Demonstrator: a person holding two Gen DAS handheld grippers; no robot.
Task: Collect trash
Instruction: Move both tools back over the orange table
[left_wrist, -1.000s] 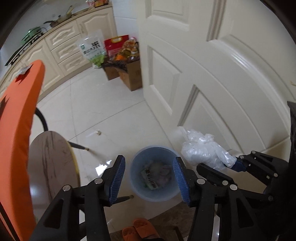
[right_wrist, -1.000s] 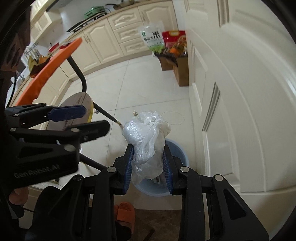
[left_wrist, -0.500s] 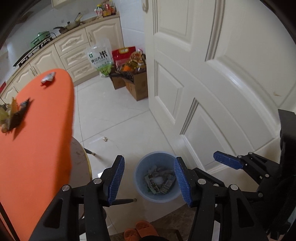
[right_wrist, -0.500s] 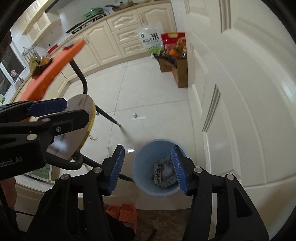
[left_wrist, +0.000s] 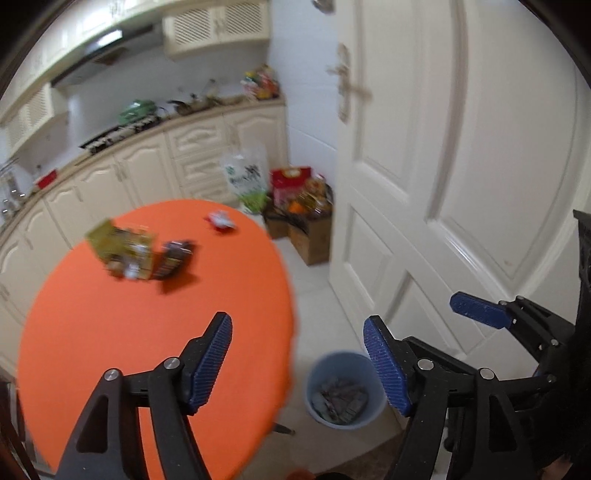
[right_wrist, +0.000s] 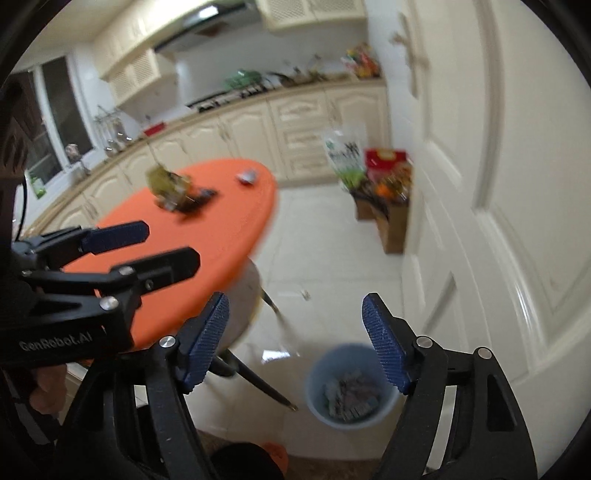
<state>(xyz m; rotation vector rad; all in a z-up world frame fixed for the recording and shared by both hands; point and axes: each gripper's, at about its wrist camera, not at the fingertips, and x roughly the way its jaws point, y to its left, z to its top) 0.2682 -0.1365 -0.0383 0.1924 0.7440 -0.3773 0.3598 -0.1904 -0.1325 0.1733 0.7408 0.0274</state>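
Orange tabletop (left_wrist: 155, 314) back in view, plastic bag gone from the right gripper (right_wrist: 295, 339)

Both grippers' jaws have just been opening and stand apart, empty; blue bin (left_wrist: 341, 391) below the left gripper (left_wrist: 297, 363) fingertips holds trash (bag presumably dropped); wrappers (left_wrist: 138, 254) wait beyond them.

wrappers (left_wrist: 125, 251) on table (left_wrist: 110, 332), bin (left_wrist: 341, 391) beside

Wrappers (left_wrist: 125, 251) on orange table (left_wrist: 110, 332) blurred, bin (left_wrist: 341, 391) contents indistinct

Cream cabinets (left_wrist: 122, 177), white door (left_wrist: 461, 166), tiled floor (right_wrist: 332, 266)
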